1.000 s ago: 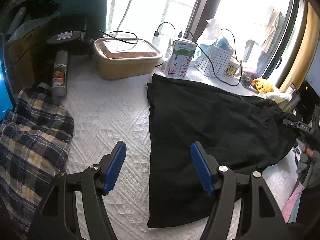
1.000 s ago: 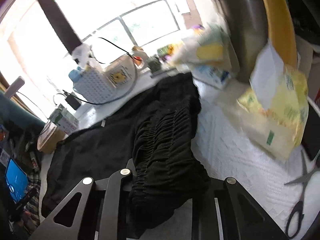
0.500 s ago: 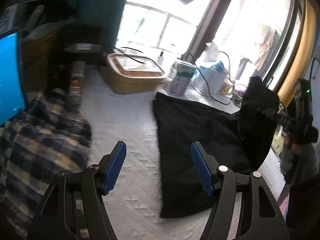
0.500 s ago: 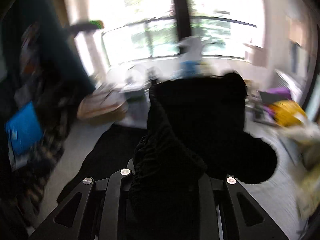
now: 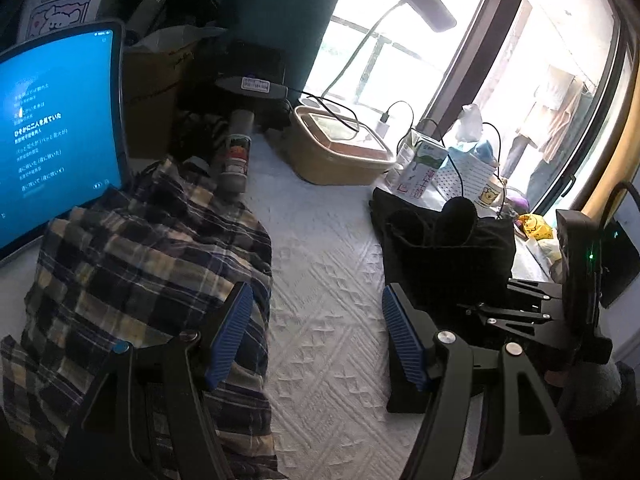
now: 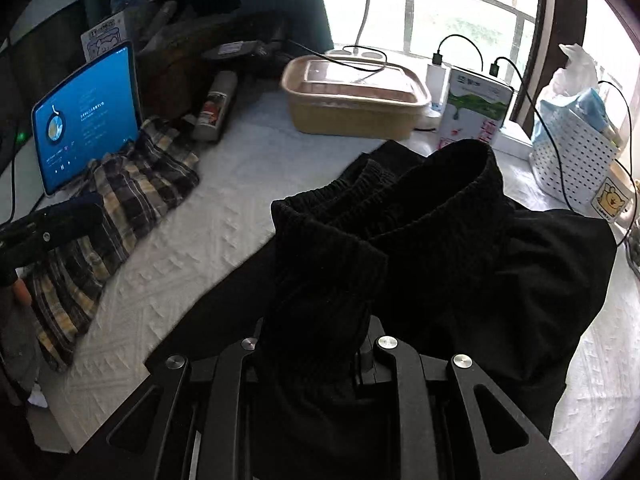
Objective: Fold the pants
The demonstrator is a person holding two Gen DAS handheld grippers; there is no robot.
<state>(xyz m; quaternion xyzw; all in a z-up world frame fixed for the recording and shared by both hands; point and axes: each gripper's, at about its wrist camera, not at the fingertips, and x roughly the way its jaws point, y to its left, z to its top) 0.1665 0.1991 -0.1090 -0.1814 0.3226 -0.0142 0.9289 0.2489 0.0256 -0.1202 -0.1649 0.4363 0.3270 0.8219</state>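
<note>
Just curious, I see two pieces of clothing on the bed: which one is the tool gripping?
The black pants; their waistband is bunched in the right gripper. The plaid garment lies loose beside the tablet.

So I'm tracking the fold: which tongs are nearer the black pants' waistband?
Right. The right tongs are clamped on the black pants' elastic waistband; the left tongs hover open over the white textured cover, beside the pants.
</note>
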